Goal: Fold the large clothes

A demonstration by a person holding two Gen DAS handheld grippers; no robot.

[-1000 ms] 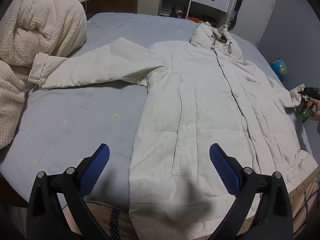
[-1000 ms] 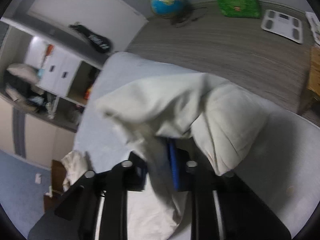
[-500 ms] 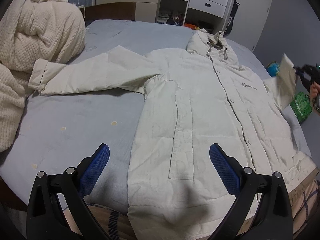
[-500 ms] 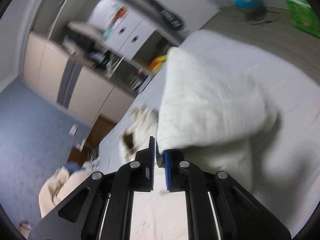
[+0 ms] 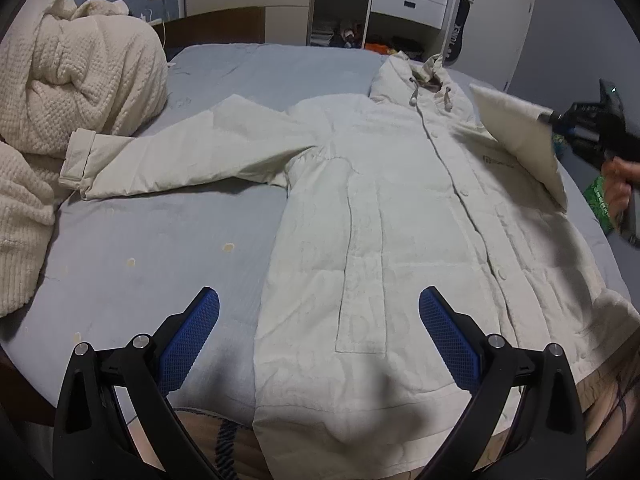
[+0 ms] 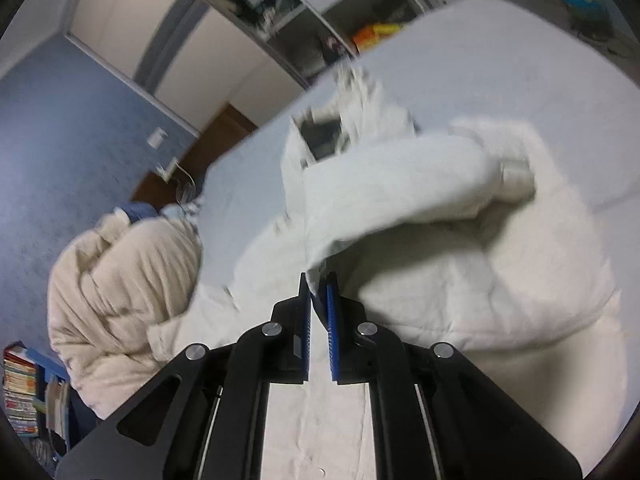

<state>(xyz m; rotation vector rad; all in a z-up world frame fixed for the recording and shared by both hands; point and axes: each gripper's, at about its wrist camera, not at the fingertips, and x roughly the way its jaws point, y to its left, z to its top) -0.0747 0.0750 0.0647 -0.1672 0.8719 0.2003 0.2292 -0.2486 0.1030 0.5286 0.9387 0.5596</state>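
Left gripper (image 5: 318, 336): jaws wide apart, empty, hovering over the coat (image 5: 400, 220) hem. Coat flat on the bed (image 5: 160, 248). Right gripper (image 6: 319, 300): clamped on the sleeve (image 5: 520, 140), now lifted off the bed edge, swung over the chest. First fold underway.

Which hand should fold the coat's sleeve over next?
The right. Its tool is shut on the raised sleeve, held above the coat. The left tool hangs open over the hem, holding nothing.
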